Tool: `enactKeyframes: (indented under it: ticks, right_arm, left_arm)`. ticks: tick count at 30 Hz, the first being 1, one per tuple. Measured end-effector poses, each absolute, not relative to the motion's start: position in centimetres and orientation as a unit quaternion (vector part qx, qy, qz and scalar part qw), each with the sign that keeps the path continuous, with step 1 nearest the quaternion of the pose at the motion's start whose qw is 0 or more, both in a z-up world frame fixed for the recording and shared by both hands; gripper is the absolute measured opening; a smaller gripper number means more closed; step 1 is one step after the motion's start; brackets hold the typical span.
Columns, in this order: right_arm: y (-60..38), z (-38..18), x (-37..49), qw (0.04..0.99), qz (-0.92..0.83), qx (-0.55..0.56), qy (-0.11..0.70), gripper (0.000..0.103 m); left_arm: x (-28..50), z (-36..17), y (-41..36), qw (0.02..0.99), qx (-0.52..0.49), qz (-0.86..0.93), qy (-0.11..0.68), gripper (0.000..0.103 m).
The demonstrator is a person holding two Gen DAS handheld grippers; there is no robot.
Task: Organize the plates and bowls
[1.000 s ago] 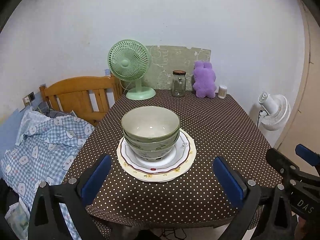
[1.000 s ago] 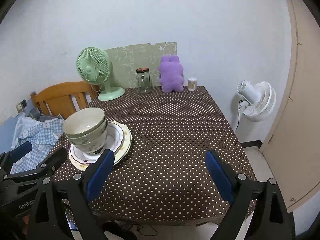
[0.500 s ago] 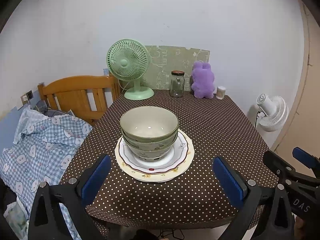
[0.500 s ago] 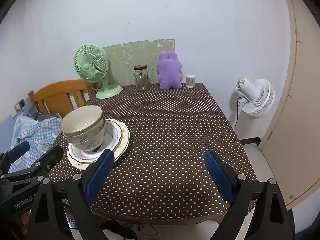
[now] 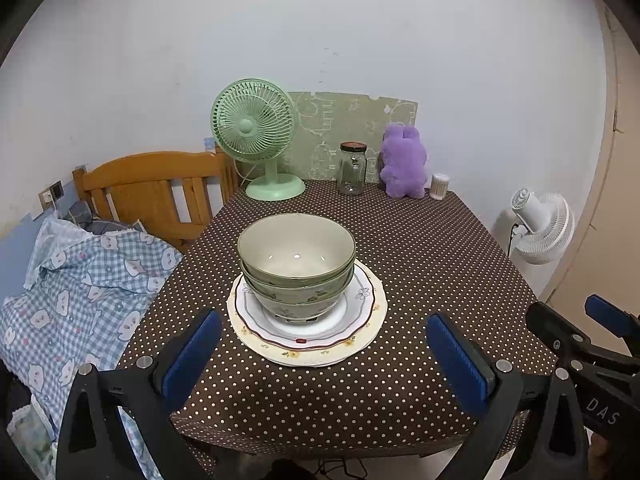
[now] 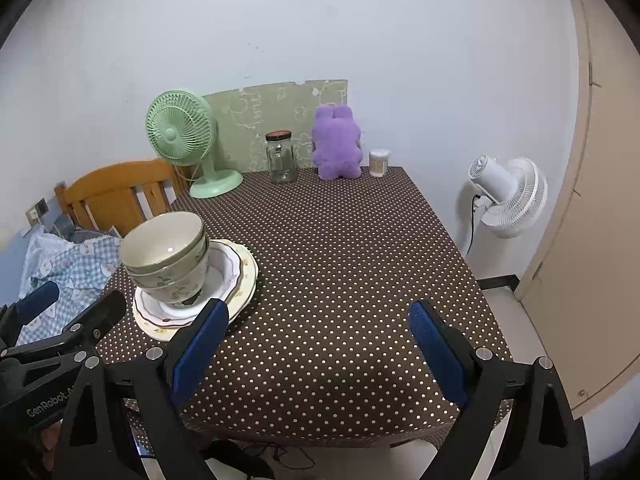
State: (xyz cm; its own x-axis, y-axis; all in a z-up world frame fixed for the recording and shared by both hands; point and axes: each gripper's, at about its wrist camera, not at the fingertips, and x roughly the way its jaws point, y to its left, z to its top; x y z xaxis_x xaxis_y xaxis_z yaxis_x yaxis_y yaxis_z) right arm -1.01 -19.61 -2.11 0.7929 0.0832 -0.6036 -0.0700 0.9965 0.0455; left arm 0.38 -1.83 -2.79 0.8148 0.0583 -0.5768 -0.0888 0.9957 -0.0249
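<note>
Standing behind a fan and jar, stacked bowls on plates are faced by both empty, spread grippers.

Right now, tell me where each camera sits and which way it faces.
Left wrist: rides the left tongs, off the table's near edge, facing the stacked bowls on the plates head-on; its own open blue pads frame them, right tongs at lower right.
Right wrist: rides the right tongs, further right, facing bare tablecloth; open pads show, left tongs lower left.
Shared: bowls, plates, green fan, jar, purple plush, white fan.
</note>
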Motion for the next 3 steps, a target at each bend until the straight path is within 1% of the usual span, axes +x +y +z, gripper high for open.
enactKeyframes:
  ticks: [3]
  right_arm:
    - [-19.64, -2.11, -0.99, 0.947, 0.04, 0.01, 0.32, 0.094]
  left_arm:
    - [0.43, -2.78, -1.91, 0.952, -0.026, 0.039, 0.302, 0.103]
